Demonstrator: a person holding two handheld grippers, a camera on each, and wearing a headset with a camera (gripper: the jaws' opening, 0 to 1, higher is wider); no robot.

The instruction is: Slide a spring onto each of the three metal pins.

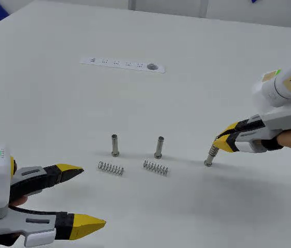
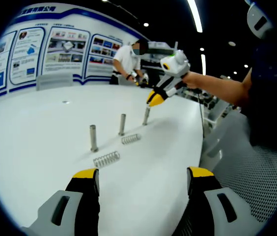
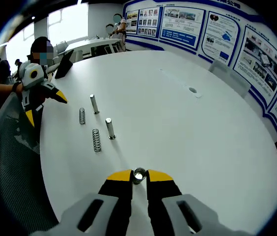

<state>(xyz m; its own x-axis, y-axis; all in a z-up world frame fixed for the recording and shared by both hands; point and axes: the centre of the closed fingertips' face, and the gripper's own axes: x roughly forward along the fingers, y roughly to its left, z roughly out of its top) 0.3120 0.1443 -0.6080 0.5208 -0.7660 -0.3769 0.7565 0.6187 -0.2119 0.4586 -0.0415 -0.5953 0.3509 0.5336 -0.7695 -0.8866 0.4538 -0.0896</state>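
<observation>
Two bare metal pins (image 1: 114, 145) (image 1: 159, 147) stand upright mid-table. In front of each lies a loose spring (image 1: 110, 168) (image 1: 156, 167). The third pin (image 1: 209, 159), to their right, leans slightly and has a spring (image 1: 213, 151) around its upper part. My right gripper (image 1: 221, 143) is shut on that spring at the pin's top; in the right gripper view the round end (image 3: 139, 174) sits between the yellow tips. Nothing is between the fingers of my open left gripper (image 1: 93, 196), which is near the front left, short of the left spring (image 2: 106, 158).
A flat white strip with a round button (image 1: 122, 63) lies farther back on the white table (image 1: 42, 103). A mesh chair (image 2: 256, 162) stands by the table's edge. A person (image 2: 126, 61) stands far behind, below wall posters.
</observation>
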